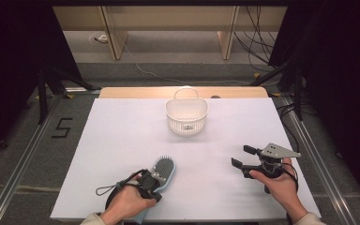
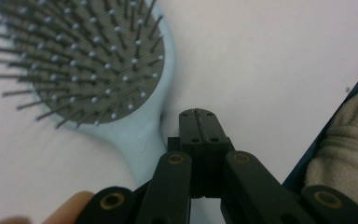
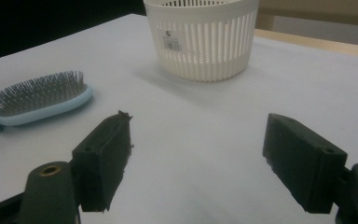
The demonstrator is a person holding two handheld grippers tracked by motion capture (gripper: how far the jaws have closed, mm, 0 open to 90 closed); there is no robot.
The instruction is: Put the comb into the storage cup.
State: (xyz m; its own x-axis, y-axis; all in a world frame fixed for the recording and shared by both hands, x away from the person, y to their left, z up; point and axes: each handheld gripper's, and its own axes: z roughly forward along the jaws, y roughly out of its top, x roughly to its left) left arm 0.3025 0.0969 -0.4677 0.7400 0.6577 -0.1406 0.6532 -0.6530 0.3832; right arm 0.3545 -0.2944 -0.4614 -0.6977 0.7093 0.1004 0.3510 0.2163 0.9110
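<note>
High view, white table, grey floor, left gripper closed empty beside hairbrush, right gripper wide.

The hairbrush looks like smooth pale-blue plastic, faintly glossy, with thin dark bristles tipped in pale beads. The basket is slotted cream plastic bearing a paper label. A matt white sheet covers the bench, with bare wood at its far edge.

hairbrush — pale blue, grey pad | basket — white, slatted
</note>
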